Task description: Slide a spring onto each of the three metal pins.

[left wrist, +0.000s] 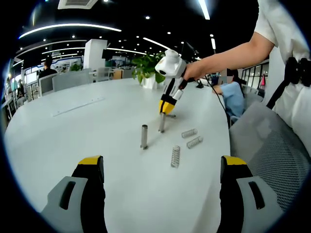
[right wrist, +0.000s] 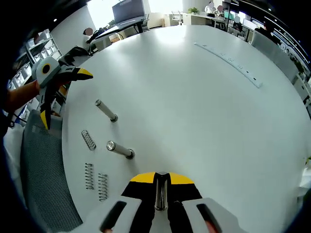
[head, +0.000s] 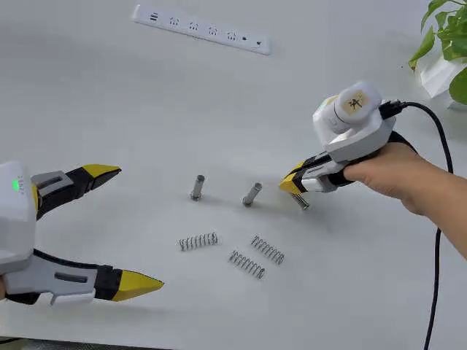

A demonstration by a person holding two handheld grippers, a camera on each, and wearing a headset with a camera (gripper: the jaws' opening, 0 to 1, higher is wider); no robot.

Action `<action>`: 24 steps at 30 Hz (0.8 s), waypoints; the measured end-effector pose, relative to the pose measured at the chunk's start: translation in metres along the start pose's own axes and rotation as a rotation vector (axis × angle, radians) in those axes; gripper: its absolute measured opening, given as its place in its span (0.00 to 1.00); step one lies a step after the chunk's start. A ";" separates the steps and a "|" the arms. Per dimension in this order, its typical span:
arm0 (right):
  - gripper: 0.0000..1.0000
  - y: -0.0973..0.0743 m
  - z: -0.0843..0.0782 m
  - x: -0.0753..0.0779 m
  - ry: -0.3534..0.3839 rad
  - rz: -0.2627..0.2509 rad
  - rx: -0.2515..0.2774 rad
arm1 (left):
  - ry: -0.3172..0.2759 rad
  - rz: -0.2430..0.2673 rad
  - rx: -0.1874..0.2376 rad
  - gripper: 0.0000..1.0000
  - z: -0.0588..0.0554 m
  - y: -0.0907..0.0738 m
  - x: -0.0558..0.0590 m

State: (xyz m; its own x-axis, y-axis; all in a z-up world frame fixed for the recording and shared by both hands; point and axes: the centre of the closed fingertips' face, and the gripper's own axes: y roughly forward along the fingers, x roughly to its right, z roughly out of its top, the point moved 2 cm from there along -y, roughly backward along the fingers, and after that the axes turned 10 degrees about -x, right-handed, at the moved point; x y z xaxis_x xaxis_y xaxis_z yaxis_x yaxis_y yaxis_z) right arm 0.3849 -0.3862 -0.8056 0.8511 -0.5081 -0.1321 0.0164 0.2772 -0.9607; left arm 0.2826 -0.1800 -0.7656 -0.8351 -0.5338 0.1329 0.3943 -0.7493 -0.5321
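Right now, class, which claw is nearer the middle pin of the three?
Right. The right claw, shut on the third pin, sits just beside the middle pin; the left claw hangs open far off, beyond the other standing pin.

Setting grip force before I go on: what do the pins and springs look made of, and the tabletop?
The pins look like steel: smooth grey cylinders with a dull sheen. The springs seem to be thin bright metal wire, glinting along the coils. The tabletop is matte white and smooth, perhaps laminate; the look leaves that open.
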 end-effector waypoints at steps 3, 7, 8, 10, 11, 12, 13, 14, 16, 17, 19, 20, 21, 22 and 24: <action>0.04 -0.004 -0.001 -0.002 0.003 -0.004 0.012 | 0.004 0.001 -0.002 0.99 0.000 0.000 0.000; 0.04 -0.009 -0.002 -0.004 0.005 -0.009 0.027 | 0.006 -0.003 -0.004 0.99 0.000 0.000 0.001; 0.04 -0.010 -0.002 -0.005 0.005 -0.010 0.030 | 0.006 -0.004 -0.005 0.99 0.000 0.000 0.001; 0.04 -0.012 -0.003 -0.005 0.006 -0.015 0.038 | 0.006 -0.006 -0.007 0.99 0.000 0.000 0.002; 0.04 -0.014 -0.003 -0.006 0.006 -0.017 0.045 | 0.008 -0.007 -0.010 0.98 0.000 0.000 0.002; 0.04 -0.015 -0.004 -0.006 0.007 -0.018 0.048 | 0.008 -0.009 -0.011 0.98 0.000 0.000 0.002; 0.04 -0.015 -0.004 -0.006 0.008 -0.018 0.051 | 0.009 -0.009 -0.010 0.98 0.000 0.000 0.003; 0.04 -0.017 -0.005 -0.006 0.011 -0.020 0.056 | 0.009 -0.010 -0.009 0.98 0.000 0.000 0.003; 0.04 -0.019 -0.007 -0.006 0.015 -0.022 0.064 | 0.008 -0.009 -0.005 0.99 0.002 0.001 0.003; 0.04 -0.019 -0.007 -0.006 0.017 -0.022 0.066 | 0.011 -0.010 -0.010 0.99 0.002 0.001 0.003; 0.04 -0.022 -0.009 -0.006 0.018 -0.025 0.072 | 0.011 -0.011 -0.010 0.99 0.002 0.001 0.003; 0.04 -0.022 -0.009 -0.006 0.019 -0.027 0.075 | 0.009 -0.013 -0.007 0.99 0.003 0.001 0.003; 0.04 -0.024 -0.011 -0.004 0.024 -0.029 0.079 | 0.012 -0.013 -0.008 0.99 0.003 0.001 0.003; 0.04 -0.025 -0.012 -0.001 0.027 -0.030 0.082 | 0.012 -0.013 -0.010 0.99 0.003 0.001 0.003; 0.04 -0.026 -0.014 -0.001 0.035 -0.032 0.091 | 0.014 -0.015 -0.013 0.99 0.002 0.002 0.003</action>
State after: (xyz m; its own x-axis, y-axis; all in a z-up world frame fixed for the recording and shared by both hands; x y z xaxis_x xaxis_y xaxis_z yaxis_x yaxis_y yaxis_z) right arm 0.3759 -0.4043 -0.7833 0.8306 -0.5455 -0.1116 0.0924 0.3327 -0.9385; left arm 0.2814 -0.1841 -0.7643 -0.8465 -0.5165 0.1292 0.3763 -0.7521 -0.5411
